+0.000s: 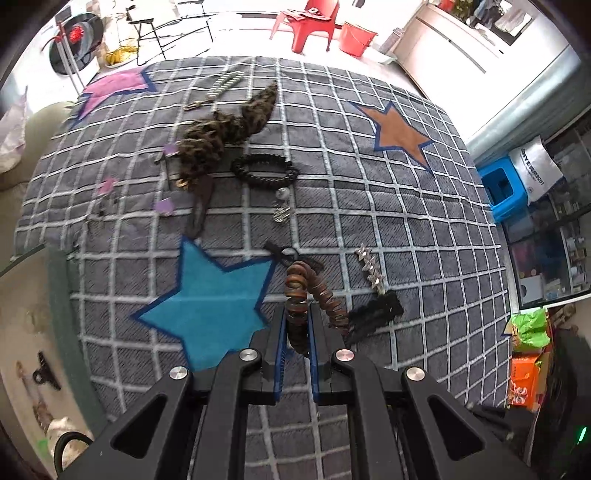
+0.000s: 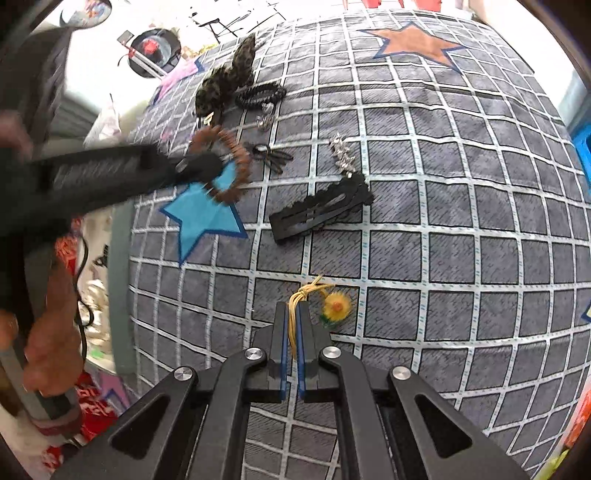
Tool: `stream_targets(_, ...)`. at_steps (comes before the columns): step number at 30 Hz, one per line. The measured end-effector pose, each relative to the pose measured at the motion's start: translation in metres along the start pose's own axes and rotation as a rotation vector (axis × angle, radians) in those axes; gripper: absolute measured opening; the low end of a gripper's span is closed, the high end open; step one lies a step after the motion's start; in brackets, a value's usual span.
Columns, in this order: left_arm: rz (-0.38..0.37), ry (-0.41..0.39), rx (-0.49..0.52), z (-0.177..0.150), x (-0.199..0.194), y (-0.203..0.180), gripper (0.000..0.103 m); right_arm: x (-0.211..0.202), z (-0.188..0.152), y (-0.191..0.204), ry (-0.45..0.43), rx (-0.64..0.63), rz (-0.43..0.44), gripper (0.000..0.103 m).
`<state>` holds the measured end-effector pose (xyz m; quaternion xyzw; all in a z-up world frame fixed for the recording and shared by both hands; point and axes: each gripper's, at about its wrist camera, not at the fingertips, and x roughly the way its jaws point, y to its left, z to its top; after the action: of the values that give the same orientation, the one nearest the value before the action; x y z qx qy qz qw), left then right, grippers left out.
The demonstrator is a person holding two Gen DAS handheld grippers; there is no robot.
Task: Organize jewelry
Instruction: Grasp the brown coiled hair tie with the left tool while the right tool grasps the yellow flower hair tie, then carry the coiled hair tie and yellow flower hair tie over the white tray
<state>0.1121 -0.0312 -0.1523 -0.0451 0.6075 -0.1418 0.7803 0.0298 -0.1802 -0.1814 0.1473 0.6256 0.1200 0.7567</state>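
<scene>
My left gripper (image 1: 297,314) is shut on a brown disc-bead bracelet (image 1: 314,291) and holds it above the grey checked cloth (image 1: 406,229); it also shows in the right wrist view (image 2: 199,166) with the bracelet (image 2: 236,155). My right gripper (image 2: 294,314) is shut on the yellow cord (image 2: 293,314) of a sunflower charm (image 2: 336,306), just above the cloth (image 2: 461,240). On the cloth lie a black scalloped hair clip (image 2: 321,208), a rhinestone clip (image 2: 341,153), a black hair tie (image 2: 271,153), a black coil bracelet (image 1: 264,168), a leopard scrunchie (image 1: 221,133) and a pearl strand (image 1: 225,85).
A silver earring pair (image 1: 281,206) lies below the coil bracelet. A green-edged tray (image 1: 37,332) with a black claw clip (image 1: 46,374) sits left of the cloth. Red chair (image 1: 306,22), red bucket (image 1: 356,37) and blue stool (image 1: 502,188) stand beyond.
</scene>
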Motion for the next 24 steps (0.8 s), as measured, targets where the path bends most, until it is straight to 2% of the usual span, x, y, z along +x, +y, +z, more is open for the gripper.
stream_targets(8, 0.043, -0.042, -0.039, -0.023, -0.043, 0.020, 0.012, -0.035, 0.009, 0.003, 0.003, 0.006, 0.021, 0.004)
stream_targets(13, 0.067, -0.076, -0.067, -0.034, -0.072, 0.040, 0.012, -0.024, 0.006, 0.038, -0.006, -0.029, 0.024, 0.004)
stream_targets(24, 0.114, -0.164, -0.191, -0.063, -0.136, 0.114, 0.012, -0.034, 0.037, 0.121, -0.038, -0.150, 0.075, 0.004)
